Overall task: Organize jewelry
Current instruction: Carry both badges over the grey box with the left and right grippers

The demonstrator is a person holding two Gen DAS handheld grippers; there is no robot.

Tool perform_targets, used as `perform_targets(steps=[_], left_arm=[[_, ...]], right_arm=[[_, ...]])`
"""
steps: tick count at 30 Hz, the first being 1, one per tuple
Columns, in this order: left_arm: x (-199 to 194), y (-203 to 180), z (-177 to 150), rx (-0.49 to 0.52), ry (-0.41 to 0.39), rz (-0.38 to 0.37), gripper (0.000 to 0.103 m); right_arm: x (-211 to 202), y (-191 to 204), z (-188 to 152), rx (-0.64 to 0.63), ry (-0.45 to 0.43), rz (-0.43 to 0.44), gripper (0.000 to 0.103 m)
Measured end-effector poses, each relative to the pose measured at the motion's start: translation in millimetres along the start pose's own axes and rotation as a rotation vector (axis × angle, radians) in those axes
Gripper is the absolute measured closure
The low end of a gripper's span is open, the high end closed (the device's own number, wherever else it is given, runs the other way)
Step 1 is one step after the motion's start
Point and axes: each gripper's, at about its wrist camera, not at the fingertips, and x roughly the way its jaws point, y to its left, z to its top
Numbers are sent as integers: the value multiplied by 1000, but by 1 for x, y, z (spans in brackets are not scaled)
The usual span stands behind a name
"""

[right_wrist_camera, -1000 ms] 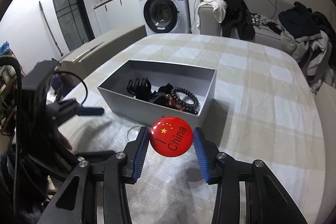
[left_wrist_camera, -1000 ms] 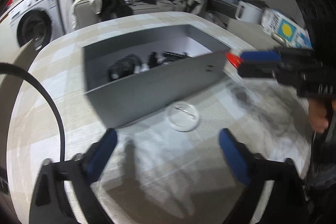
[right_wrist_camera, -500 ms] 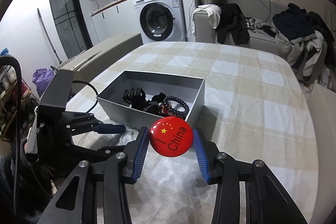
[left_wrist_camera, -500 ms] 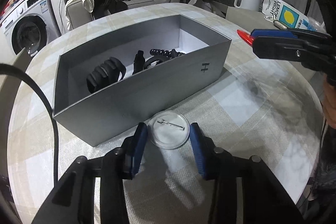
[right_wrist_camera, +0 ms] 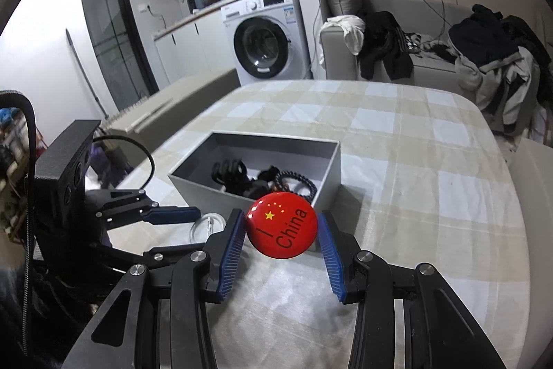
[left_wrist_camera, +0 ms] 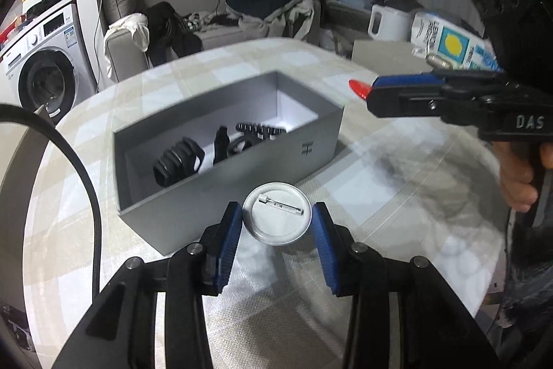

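Note:
My left gripper [left_wrist_camera: 276, 222] is shut on a round badge [left_wrist_camera: 275, 213] with its silver pin-back facing me, held above the table just in front of the grey box [left_wrist_camera: 242, 182]. The box holds black bracelets and hair ties [left_wrist_camera: 179, 161]. My right gripper [right_wrist_camera: 281, 232] is shut on a red "I China" badge [right_wrist_camera: 281, 223], held above the table in front of the same box [right_wrist_camera: 325, 175]. The right gripper shows in the left wrist view [left_wrist_camera: 369, 90] at the right of the box, with the red badge's edge [left_wrist_camera: 357, 88] showing. The left gripper shows in the right wrist view [right_wrist_camera: 204, 220].
The checked tablecloth [right_wrist_camera: 414, 161] covers the table. A washing machine [right_wrist_camera: 266, 37] and a sofa with piled clothes [right_wrist_camera: 484, 51] stand beyond it. A carton [left_wrist_camera: 449, 44] and a white jug [left_wrist_camera: 387, 19] sit at the far right.
My left gripper closed on the pin-back badge and lifted it off the table. Both grippers rose; the right one kept hold of the red badge.

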Motion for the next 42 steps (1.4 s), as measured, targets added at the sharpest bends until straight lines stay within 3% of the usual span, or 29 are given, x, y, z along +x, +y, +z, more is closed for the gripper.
perform_targets(steps=[13, 24, 42], left_arm=[[-32, 16, 15, -86, -196, 76, 67], [-28, 33, 16, -164, -205, 95, 67], [-29, 42, 19, -181, -222, 120, 67]], right_arm=[[-24, -9, 11, 94, -138, -1, 61], [-23, -16, 12, 119, -137, -9, 61], [-29, -16, 17, 132, -164, 20, 61]])
